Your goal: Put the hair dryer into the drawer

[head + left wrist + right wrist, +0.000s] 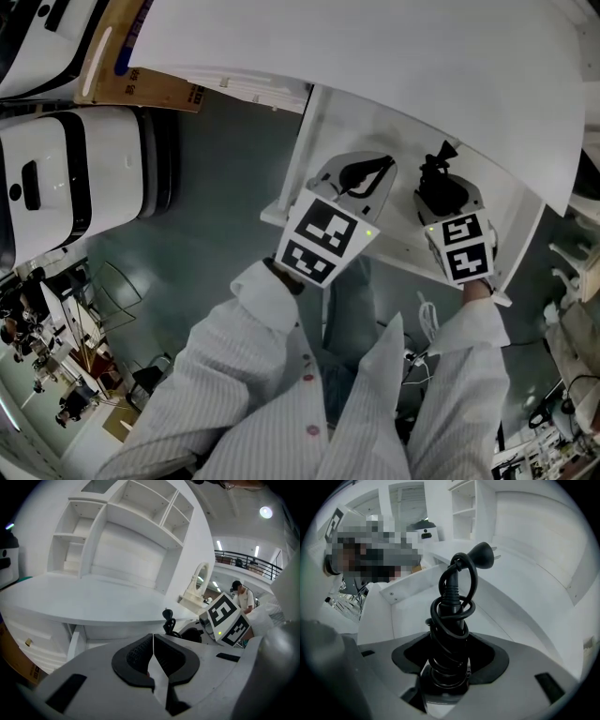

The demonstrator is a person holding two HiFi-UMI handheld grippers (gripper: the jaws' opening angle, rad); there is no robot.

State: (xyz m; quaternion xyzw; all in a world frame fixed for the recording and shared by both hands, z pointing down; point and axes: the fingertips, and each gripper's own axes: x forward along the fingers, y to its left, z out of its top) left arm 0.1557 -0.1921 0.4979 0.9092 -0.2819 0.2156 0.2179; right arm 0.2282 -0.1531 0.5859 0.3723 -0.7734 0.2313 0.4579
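Observation:
The black hair dryer [439,184] has its cord wound round the handle and the plug sticking out on top [452,616]. My right gripper [441,199] [450,663] is shut on it and holds it over the open white drawer [298,164] under the desk top. The plug [169,619] also shows in the left gripper view, beside the right gripper's marker cube [227,618]. My left gripper [370,173] [153,644] hangs over the drawer's left half, shut, its pads touching with nothing between them. The drawer's inner wall [393,606] lies behind the dryer.
The white desk top [394,56] overhangs the drawer and carries a shelf unit [126,536] and a small mirror [200,579]. A white machine [75,178] and a cardboard box [141,84] stand to the left. A person [241,595] stands far behind.

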